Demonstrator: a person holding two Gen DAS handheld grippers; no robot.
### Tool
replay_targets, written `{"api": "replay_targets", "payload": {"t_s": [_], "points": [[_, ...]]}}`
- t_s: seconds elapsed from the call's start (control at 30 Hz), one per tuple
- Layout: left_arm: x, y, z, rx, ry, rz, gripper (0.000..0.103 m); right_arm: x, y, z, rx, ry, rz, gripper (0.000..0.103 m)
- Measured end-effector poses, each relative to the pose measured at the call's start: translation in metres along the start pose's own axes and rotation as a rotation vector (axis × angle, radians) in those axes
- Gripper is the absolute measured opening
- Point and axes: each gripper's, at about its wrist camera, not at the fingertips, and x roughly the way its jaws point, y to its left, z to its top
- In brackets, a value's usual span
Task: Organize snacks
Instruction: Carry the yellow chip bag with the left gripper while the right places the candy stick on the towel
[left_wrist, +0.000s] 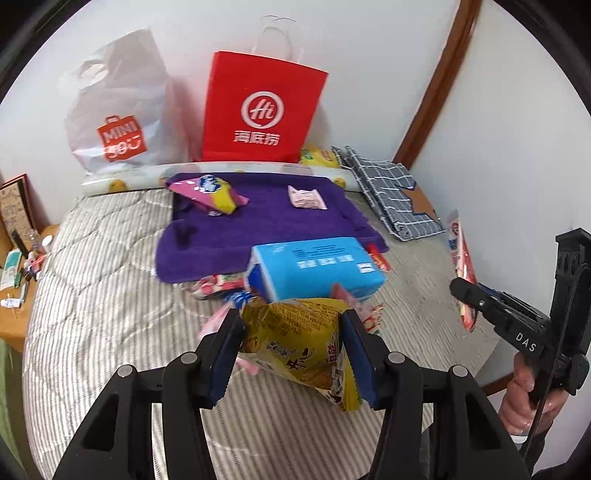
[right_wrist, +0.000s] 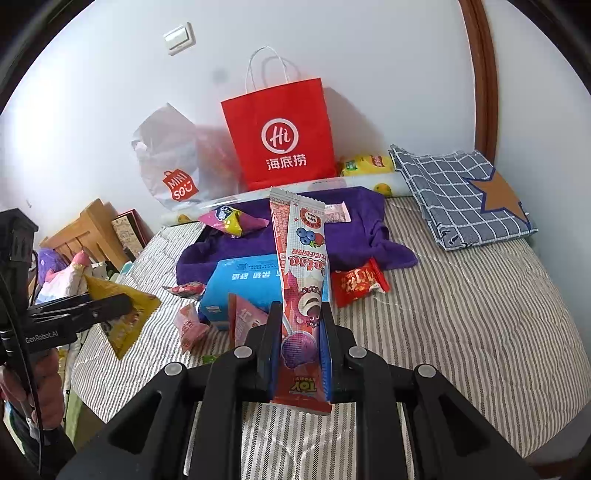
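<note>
My left gripper (left_wrist: 291, 332) is shut on a yellow snack packet (left_wrist: 295, 343) and holds it above the striped bed; it also shows in the right wrist view (right_wrist: 123, 317). My right gripper (right_wrist: 299, 332) is shut on a long pink Lotso lollipop packet (right_wrist: 301, 273), held upright; it shows at the right in the left wrist view (left_wrist: 460, 254). A blue box (left_wrist: 317, 266) lies on the bed with several small pink and red packets (right_wrist: 358, 282) around it. A pink and yellow packet (left_wrist: 210, 194) and a small pink packet (left_wrist: 306, 197) lie on a purple towel (left_wrist: 266, 221).
A red paper bag (left_wrist: 262, 107) and a white Miniso plastic bag (left_wrist: 114, 107) stand against the wall behind the towel. A checked cloth (right_wrist: 458, 192) lies at the right with a yellow packet (right_wrist: 365, 164) beside it. A wooden side table (left_wrist: 14, 266) with clutter stands left.
</note>
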Motion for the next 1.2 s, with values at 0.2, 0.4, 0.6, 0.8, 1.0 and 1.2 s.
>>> {"api": "replay_targets", "payload": {"t_s": [0.2,0.4,0.6,0.8,1.0,1.2], "points": [[0.007,-0.013,0.014,0.007,-0.012,-0.019,0.053,0.006,0.002,0.013,-0.015,-0.008,0.007,0.018],[0.018,-0.018,0.035,0.008,-0.021,-0.034,0.053,0.020,0.001,0.035,-0.011,-0.018,0.019,0.018],[0.031,-0.023,0.057,0.023,-0.040,-0.029,0.053,0.042,-0.001,0.059,-0.015,-0.024,0.023,0.018],[0.051,-0.021,0.081,0.047,-0.036,-0.003,0.053,0.071,-0.005,0.083,-0.012,-0.015,0.024,0.018],[0.070,-0.003,0.103,0.040,-0.044,0.044,0.053,0.103,-0.003,0.106,-0.034,-0.007,0.029,0.018],[0.095,0.024,0.124,0.005,-0.050,0.068,0.053,0.135,-0.002,0.132,-0.052,-0.006,0.030,0.018]]}}
